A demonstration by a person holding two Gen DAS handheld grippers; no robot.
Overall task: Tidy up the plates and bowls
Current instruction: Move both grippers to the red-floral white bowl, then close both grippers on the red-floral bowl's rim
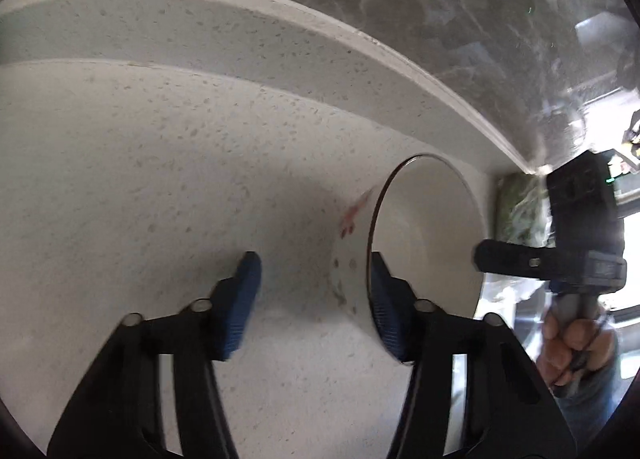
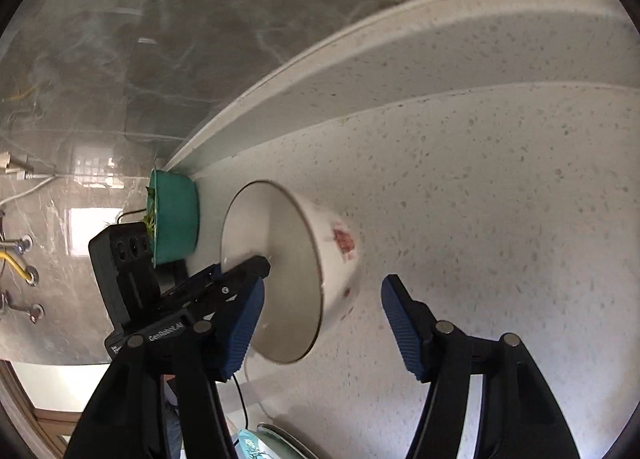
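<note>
On the speckled counter: a white bowl (image 1: 424, 235) with red flower marks sits near the back ledge (image 1: 240, 31), and both views show it from opposite sides.
Bowl position: it rests on the pale countertop (image 1: 140, 179), apart from a green bowl (image 2: 176, 219) that stands against the ledge, with something leafy at its rim.
Left tongs: the left gripper (image 1: 316, 299) straddles the white bowl's rim, one blue pad (image 1: 386, 307) inside the bowl at the wall, the other outside with a clear gap to the side; the jaws stand half wide and are not yet clamped.
Right tongs: the right gripper (image 2: 320, 323) is also open, about half wide, and straddles the opposite side of the rim, one pad inside or above the bowl and one outside; nothing is held.
Person: a hand (image 1: 568, 347) grips the handle of the right tool.
Other dishes: the edge of a plate (image 2: 276, 439) shows at the bottom of the right view, near the counter's front.
Risk, pinch: a grip on the thin, smooth, flared wall could slip and let the bowl drop or tip.
Risk, two tools: both tools closing on one bowl could push it sideways or knock against each other.
Risk, neighbour: a shove toward the ledge could strike the green bowl.
Risk, blur: soft edges suggest quick movement, so a pad could hit the rim hard and chip it.
</note>
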